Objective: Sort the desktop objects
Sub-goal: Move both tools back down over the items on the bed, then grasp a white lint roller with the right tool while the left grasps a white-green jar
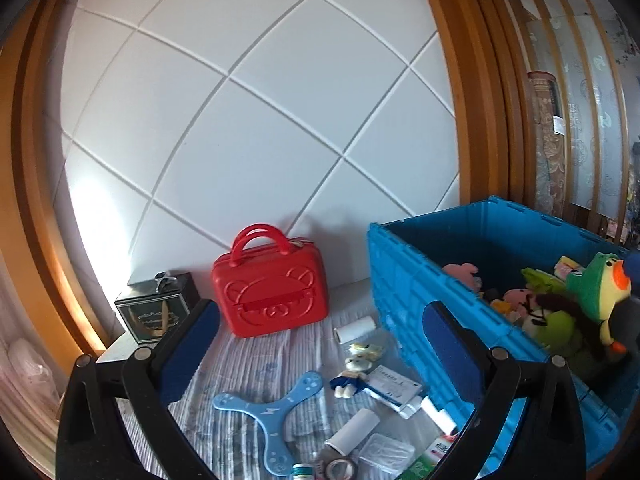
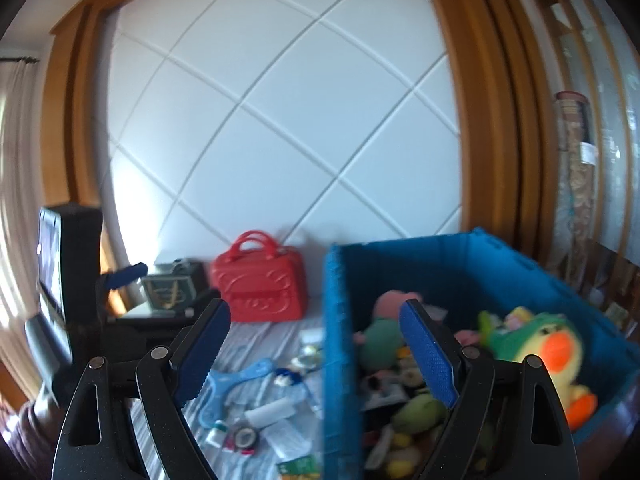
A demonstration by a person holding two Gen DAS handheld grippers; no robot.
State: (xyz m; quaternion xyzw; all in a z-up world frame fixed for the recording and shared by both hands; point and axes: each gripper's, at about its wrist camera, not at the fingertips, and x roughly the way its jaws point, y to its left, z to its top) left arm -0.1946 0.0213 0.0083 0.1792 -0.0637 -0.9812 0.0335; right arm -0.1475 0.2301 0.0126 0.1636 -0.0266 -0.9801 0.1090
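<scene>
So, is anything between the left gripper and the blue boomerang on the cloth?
Nothing visible. The left gripper is open and empty, and the boomerang lies flat just ahead of its fingers, with bare striped cloth between them.

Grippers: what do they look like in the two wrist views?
Both match. The left gripper and right gripper have glossy black plastic arms with slotted cut-outs and round silver pivot pins. Their fingers carry blue pads with a fine textured surface. No cables, markings or sleeve can be made out.
</scene>
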